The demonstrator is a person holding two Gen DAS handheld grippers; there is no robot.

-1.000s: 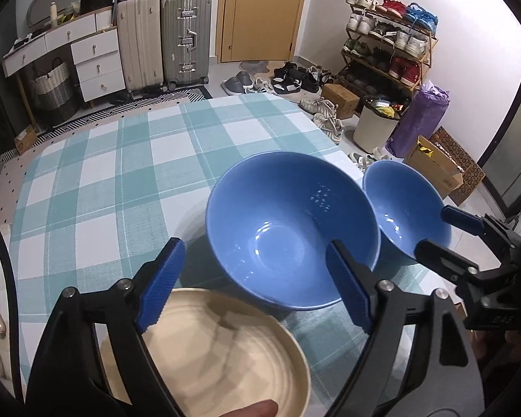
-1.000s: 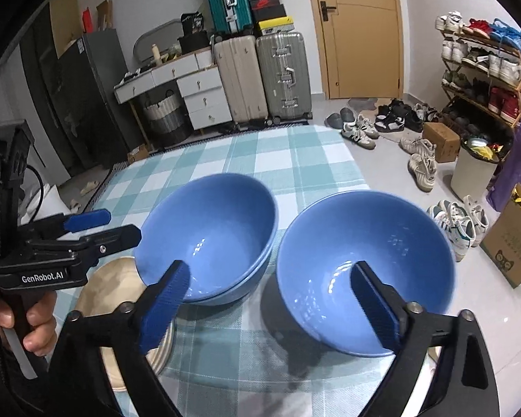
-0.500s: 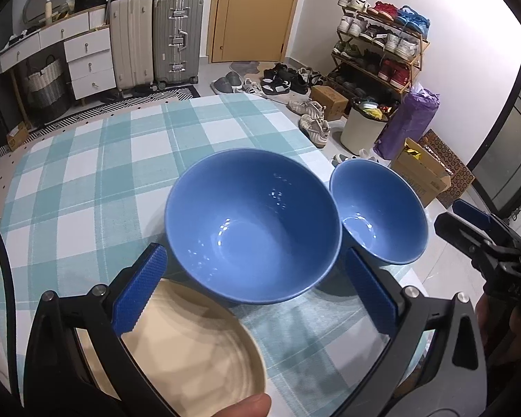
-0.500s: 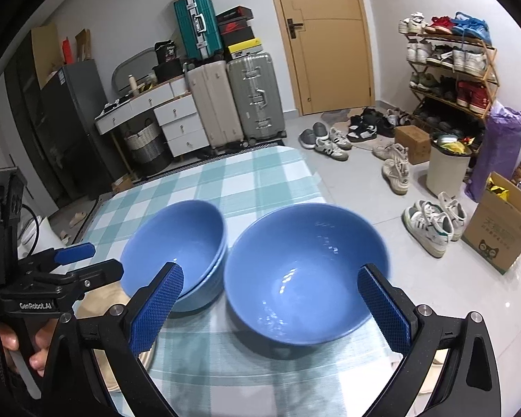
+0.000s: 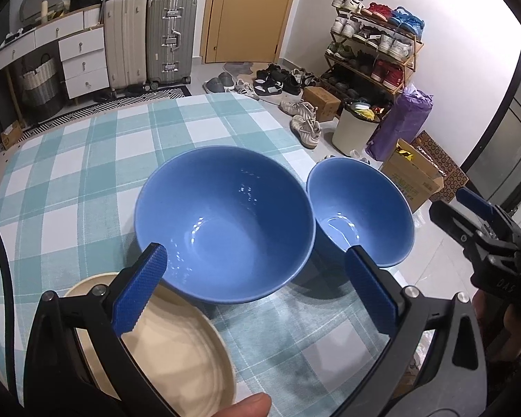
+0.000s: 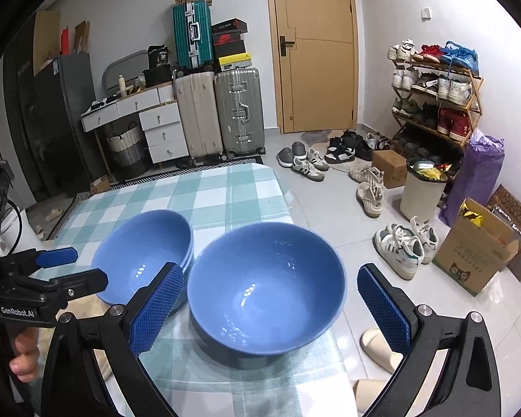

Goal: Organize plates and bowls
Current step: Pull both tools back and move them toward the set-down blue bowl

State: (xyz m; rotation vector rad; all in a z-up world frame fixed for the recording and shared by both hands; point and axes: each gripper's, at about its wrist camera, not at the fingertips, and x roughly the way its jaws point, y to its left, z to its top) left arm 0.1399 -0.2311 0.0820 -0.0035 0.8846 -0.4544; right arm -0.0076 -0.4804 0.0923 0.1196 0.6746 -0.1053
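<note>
Now both bowls [image 5: 222, 229] sit free (claws [image 5: 257, 292] wide open).

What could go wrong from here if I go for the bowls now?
1. The right blue bowl sits near the table's right edge, above bare floor; a nudge could tip it off.
2. The left bowl looks like two nested, so gripping one rim may lift only the top one.
3. The beige plate lies under the open left gripper; lowering could strike it.
</note>
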